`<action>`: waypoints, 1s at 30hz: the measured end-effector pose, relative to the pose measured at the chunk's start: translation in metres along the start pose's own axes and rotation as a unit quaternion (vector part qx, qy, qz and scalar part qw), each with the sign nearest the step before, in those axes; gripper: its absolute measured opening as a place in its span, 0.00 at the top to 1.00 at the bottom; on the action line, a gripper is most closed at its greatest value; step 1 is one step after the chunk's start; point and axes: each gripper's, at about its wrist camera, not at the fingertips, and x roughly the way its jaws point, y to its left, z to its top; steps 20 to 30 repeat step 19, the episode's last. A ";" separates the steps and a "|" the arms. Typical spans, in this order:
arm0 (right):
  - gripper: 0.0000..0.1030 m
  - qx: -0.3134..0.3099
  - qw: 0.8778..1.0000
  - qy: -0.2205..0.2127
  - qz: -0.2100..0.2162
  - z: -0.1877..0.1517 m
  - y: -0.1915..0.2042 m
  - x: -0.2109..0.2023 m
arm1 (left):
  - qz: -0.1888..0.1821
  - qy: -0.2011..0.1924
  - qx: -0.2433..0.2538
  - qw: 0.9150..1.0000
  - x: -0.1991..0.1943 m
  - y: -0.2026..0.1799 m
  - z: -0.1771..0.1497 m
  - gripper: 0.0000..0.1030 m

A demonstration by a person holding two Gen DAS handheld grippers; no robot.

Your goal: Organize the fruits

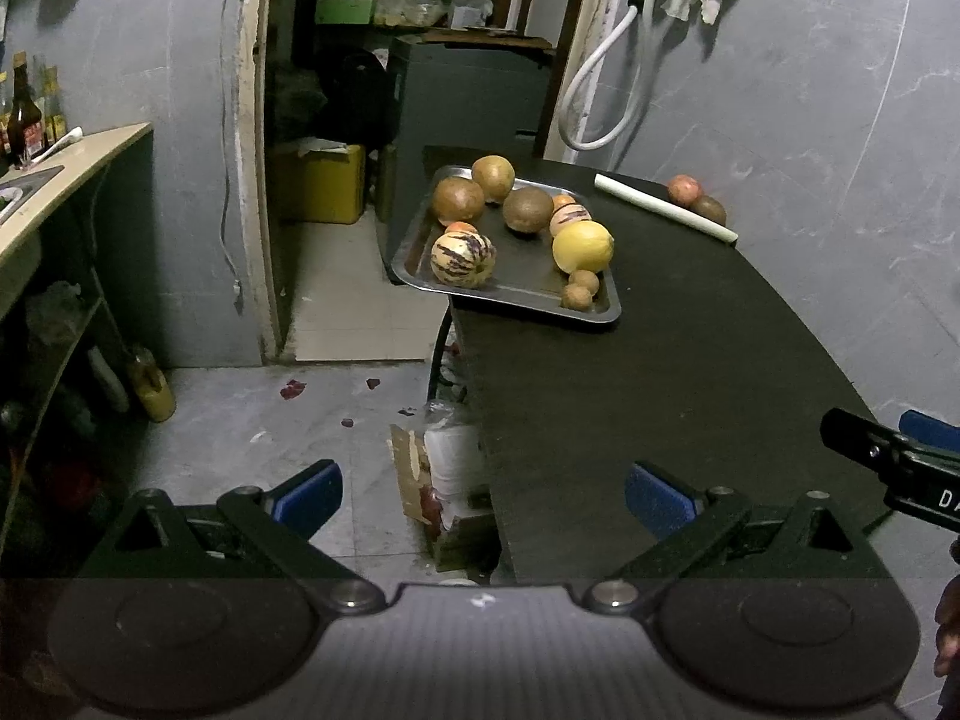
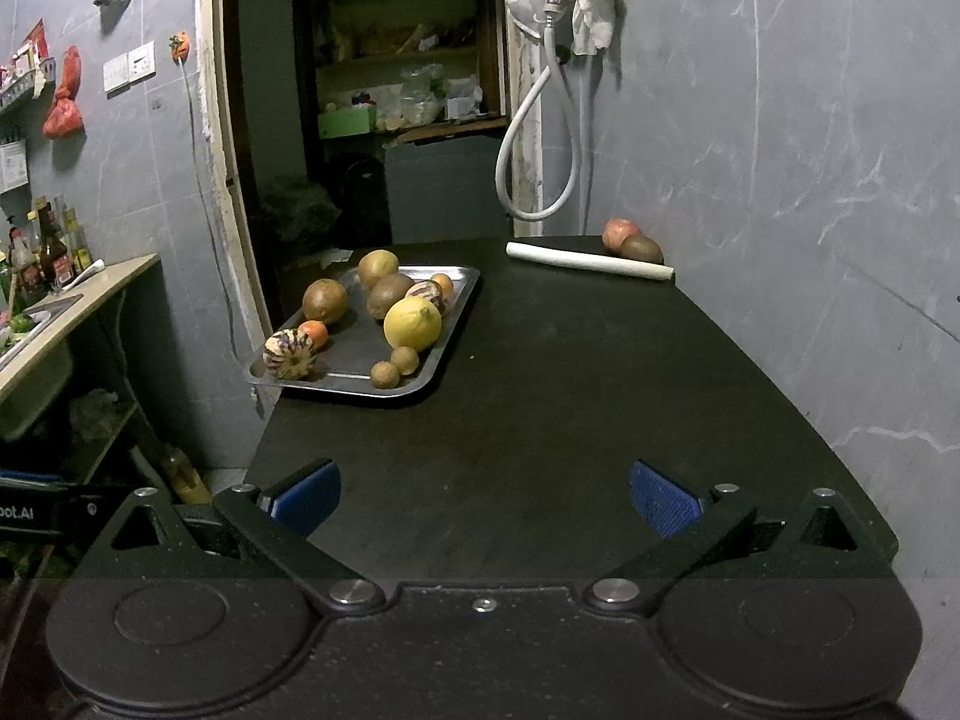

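A steel tray (image 1: 414, 252) (image 2: 459, 300) sits at the far left edge of the black table (image 1: 660, 360) (image 2: 570, 390), partly overhanging it. It holds several fruits: a yellow lemon (image 1: 582, 246) (image 2: 413, 323), a striped melon (image 1: 463, 259) (image 2: 290, 354), brown round fruits (image 1: 459, 201) (image 2: 324, 300) and two small brown ones (image 1: 579, 290) (image 2: 393, 367). A red apple (image 1: 684, 189) (image 2: 619, 233) and a brown fruit (image 1: 708, 209) (image 2: 641, 248) lie at the far right by the wall. My left gripper (image 1: 483, 495) is open and empty, over the table's left edge. My right gripper (image 2: 485, 495) is open and empty over the near table.
A white roll (image 1: 663, 206) (image 2: 588, 261) lies in front of the two loose fruits. A counter with bottles (image 1: 27, 114) and a sink stands at the left. A doorway with shelves is behind the table. Boxes and bags (image 1: 444, 480) lie on the floor.
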 end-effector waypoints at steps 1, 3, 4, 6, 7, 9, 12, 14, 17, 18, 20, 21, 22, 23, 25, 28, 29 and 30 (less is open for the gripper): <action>0.01 -0.001 1.000 -0.001 0.000 0.000 0.000 -0.001 | 0.000 0.000 0.000 1.000 0.000 -0.001 0.000 0.01; 0.01 -0.002 1.000 -0.001 -0.001 0.001 0.001 -0.002 | -0.002 0.001 0.001 1.000 0.000 -0.002 0.001 0.01; 0.01 -0.002 1.000 -0.001 -0.001 0.001 0.000 -0.002 | -0.003 0.000 0.001 1.000 0.000 -0.002 0.001 0.01; 0.01 -0.003 1.000 -0.001 -0.002 0.001 0.001 -0.004 | -0.004 0.000 0.001 1.000 0.000 -0.003 0.001 0.01; 0.01 -0.002 1.000 -0.001 -0.002 0.002 0.002 -0.003 | -0.005 0.000 0.002 1.000 0.000 -0.003 0.001 0.01; 0.01 -0.002 1.000 -0.001 -0.002 0.002 0.002 -0.004 | -0.006 0.001 0.002 1.000 -0.001 -0.004 0.000 0.01; 0.01 -0.002 1.000 0.000 -0.002 0.001 0.001 -0.005 | -0.006 0.001 0.004 1.000 -0.001 -0.005 0.000 0.01; 0.01 -0.002 1.000 -0.001 -0.002 0.002 0.001 -0.004 | -0.006 0.001 0.004 1.000 -0.001 -0.006 0.000 0.01; 0.01 -0.002 1.000 -0.001 -0.002 0.002 0.001 -0.004 | -0.005 0.001 0.003 1.000 -0.001 -0.006 0.000 0.01; 0.01 -0.002 1.000 -0.001 -0.002 0.002 0.002 -0.004 | -0.004 0.001 0.004 1.000 -0.001 -0.006 0.000 0.01; 0.01 -0.002 1.000 -0.001 -0.002 0.002 0.002 -0.004 | -0.004 0.001 0.004 1.000 -0.001 -0.006 0.000 0.01; 0.01 -0.002 1.000 -0.001 -0.002 0.002 0.002 -0.004 | -0.004 0.001 0.004 1.000 -0.001 -0.006 0.000 0.01; 0.01 -0.002 1.000 -0.001 -0.002 0.002 0.002 -0.004 | -0.004 0.001 0.004 1.000 -0.001 -0.006 0.000 0.01; 0.01 -0.002 1.000 -0.001 -0.002 0.002 0.002 -0.004 | -0.004 0.001 0.004 1.000 -0.001 -0.006 0.000 0.01; 0.01 -0.002 1.000 -0.001 -0.002 0.002 0.002 -0.004 | -0.004 0.001 0.004 1.000 -0.001 -0.006 0.000 0.01; 0.01 -0.002 1.000 -0.001 -0.002 0.002 0.002 -0.004 | -0.004 0.001 0.004 1.000 -0.001 -0.006 0.000 0.01; 0.01 -0.002 1.000 -0.001 -0.002 0.002 0.002 -0.004 | -0.004 0.001 0.004 1.000 -0.001 -0.006 0.000 0.01; 0.01 -0.002 1.000 -0.001 -0.002 0.002 0.002 -0.004 | -0.004 0.001 0.004 1.000 -0.001 -0.006 0.000 0.01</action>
